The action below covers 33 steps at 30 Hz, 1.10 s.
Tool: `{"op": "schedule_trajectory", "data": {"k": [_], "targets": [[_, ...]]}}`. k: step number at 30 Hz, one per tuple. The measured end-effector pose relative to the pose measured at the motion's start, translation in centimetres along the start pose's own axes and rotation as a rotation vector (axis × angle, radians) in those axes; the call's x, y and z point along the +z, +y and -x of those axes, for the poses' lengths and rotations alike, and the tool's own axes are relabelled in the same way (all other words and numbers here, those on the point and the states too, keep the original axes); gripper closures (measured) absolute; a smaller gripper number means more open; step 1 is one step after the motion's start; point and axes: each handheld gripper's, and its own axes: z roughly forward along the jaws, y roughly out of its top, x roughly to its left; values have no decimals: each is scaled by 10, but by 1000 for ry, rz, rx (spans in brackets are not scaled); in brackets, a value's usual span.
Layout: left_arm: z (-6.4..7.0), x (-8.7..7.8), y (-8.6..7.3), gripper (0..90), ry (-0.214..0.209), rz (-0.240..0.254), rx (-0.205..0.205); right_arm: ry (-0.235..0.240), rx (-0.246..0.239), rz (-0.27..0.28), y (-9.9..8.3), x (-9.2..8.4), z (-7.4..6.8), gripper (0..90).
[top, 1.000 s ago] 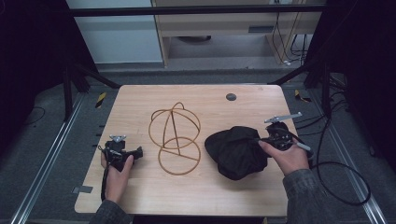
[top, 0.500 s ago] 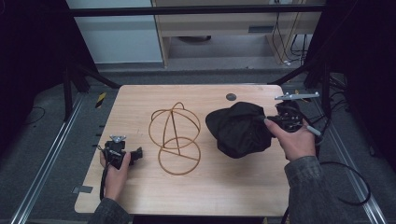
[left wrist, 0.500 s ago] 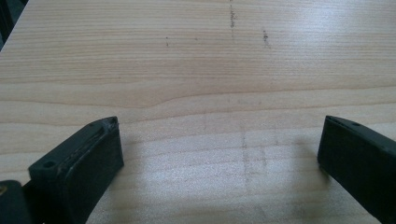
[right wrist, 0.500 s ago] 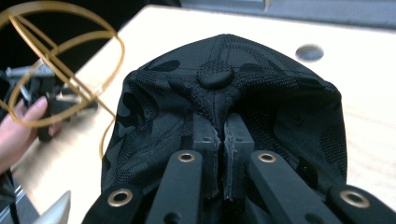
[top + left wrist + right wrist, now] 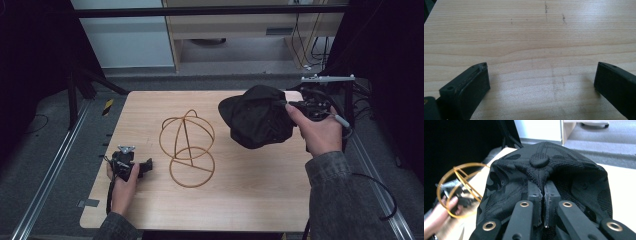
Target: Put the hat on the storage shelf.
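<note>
Black cap (image 5: 260,122) is held up off the wooden table (image 5: 250,190), over its far right part, hanging from the right gripper (image 5: 300,106). Right gripper view: both jaws pressed together on a fold of the cap (image 5: 544,177) fabric just below the top button, cloth pinched between them. Crown faces the camera, dark woven pattern; brim seems to point left in the high view, hard to be sure. Right hand (image 5: 320,132) grips the tool from the right table edge, grey sleeve coming in from the bottom.

Wire hat stand (image 5: 187,147), brass-coloured, stands near table centre: round ring base flat on the wood, domed hoops rising above it. Bare, well apart from the cap. Also seen at left in the right gripper view (image 5: 461,187).

Left gripper (image 5: 146,166) low at the near left of the table, held by the left hand (image 5: 122,180), pointing right toward the stand base, close but apart from it. Left gripper view (image 5: 541,82): jaws spread wide, bare wood grain with faint scuff marks between them, nothing gripped.
</note>
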Motion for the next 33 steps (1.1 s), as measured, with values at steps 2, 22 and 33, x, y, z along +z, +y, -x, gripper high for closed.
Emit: {"op": "schedule_trajectory", "data": {"k": [2, 22, 33], "targets": [[0, 0, 0, 0, 0, -2, 2, 5, 3, 13, 4, 0, -2, 864], [1, -1, 0, 0, 4, -4, -4, 121, -16, 73, 53, 27, -55, 865], [1, -1, -1, 0, 7, -4, -6, 174, -40, 61, 66, 41, -80, 865]]}}
